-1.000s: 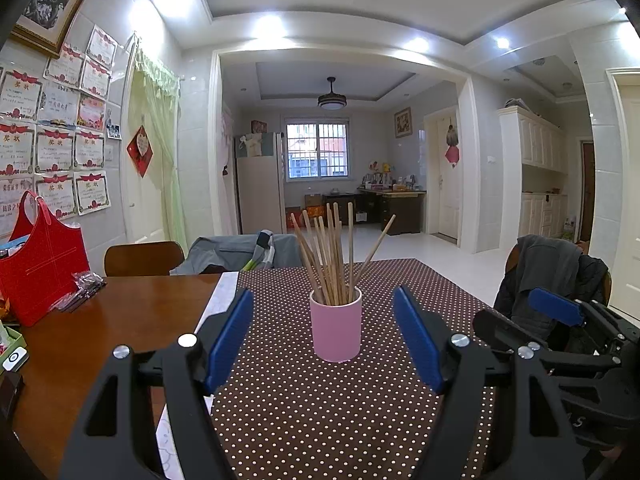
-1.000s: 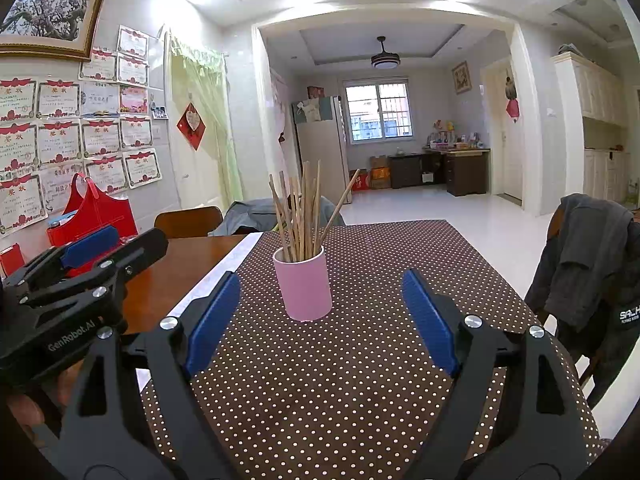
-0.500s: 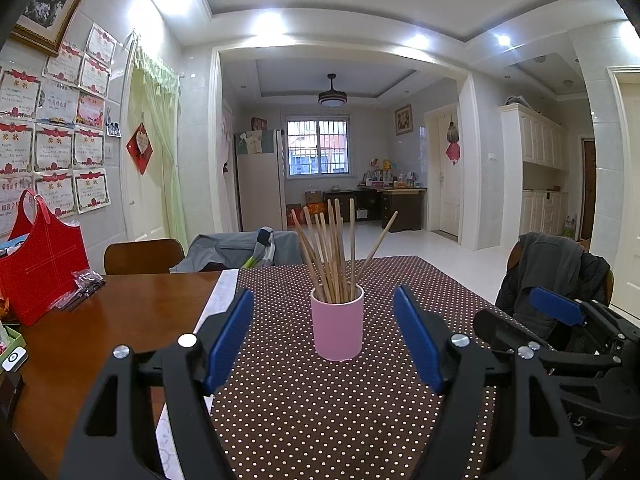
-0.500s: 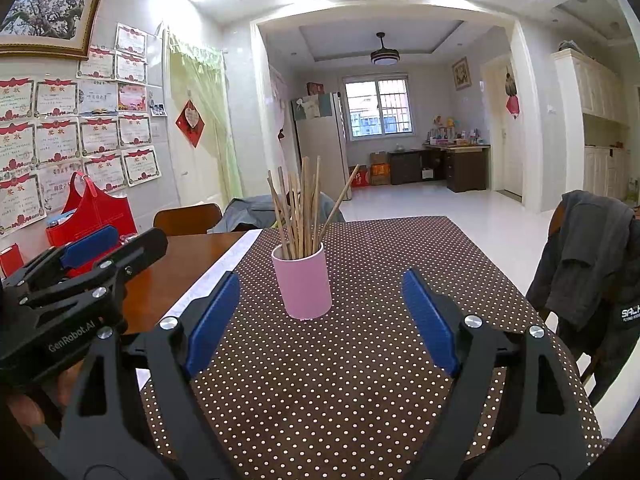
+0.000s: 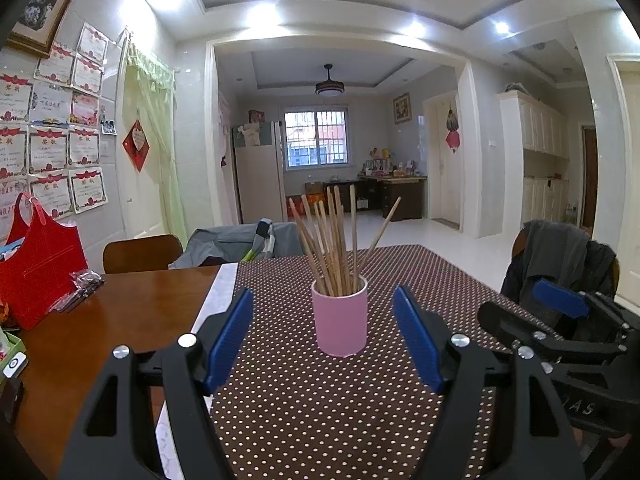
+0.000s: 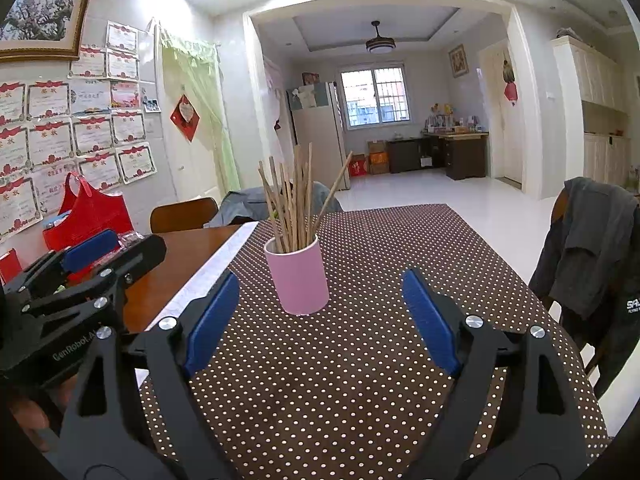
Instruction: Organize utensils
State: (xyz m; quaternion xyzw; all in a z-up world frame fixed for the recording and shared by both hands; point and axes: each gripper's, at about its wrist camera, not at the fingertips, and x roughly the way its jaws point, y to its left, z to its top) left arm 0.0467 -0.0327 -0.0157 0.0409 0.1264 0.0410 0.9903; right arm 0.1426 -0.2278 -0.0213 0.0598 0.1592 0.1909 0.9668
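Dotted tablecloth point(image 5: 320, 412), cylindrical pink cup point(image 5: 340, 326)

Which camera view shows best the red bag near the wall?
The left wrist view: the red bag stands nearly whole on the wooden table. In the right wrist view, the left gripper hides its lower part.

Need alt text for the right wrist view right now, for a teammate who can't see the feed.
A pink cup full of wooden chopsticks stands upright on a brown polka-dot tablecloth, just ahead of the open, empty right gripper. The left gripper juts in at the left edge, over the bare wooden table near a red bag.
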